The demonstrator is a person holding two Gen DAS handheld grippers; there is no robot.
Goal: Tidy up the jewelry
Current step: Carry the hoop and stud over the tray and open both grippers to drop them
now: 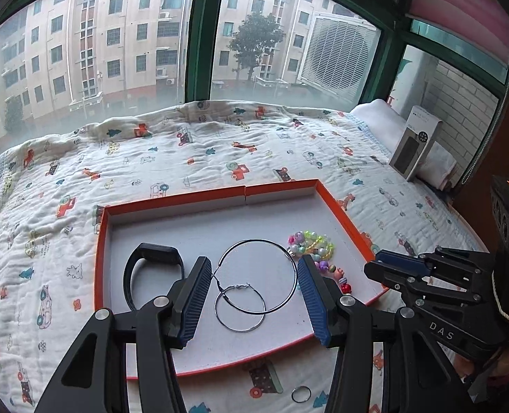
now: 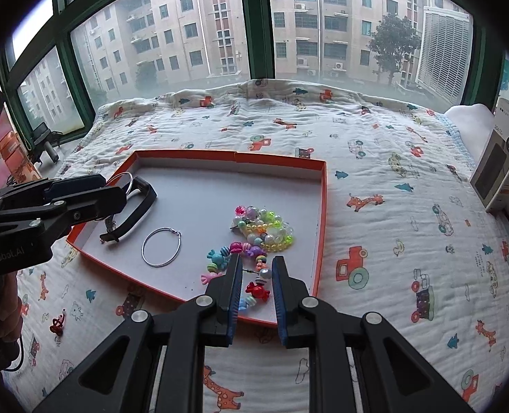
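Note:
An orange-rimmed tray [image 1: 172, 199] [image 2: 227, 156] lies on the bed. In it are a black wristband [image 1: 141, 268] [image 2: 141, 203], a large silver hoop [image 1: 259, 275], a small silver hoop [image 1: 239, 308] [image 2: 160, 247] and colourful bead bracelets [image 1: 311, 246] [image 2: 263, 230]. My left gripper [image 1: 252, 277] is open above the large hoop, which lies between its fingers. My right gripper [image 2: 257, 270] is open over the candy-shaped beads [image 2: 258, 290] at the tray's near edge.
A small silver ring [image 1: 301, 394] and a red hair tie [image 2: 57, 325] lie on the patterned blanket [image 2: 392, 206] outside the tray. A grey box [image 1: 414, 144] [image 2: 499, 168] leans on a pillow at the right. A window runs behind the bed.

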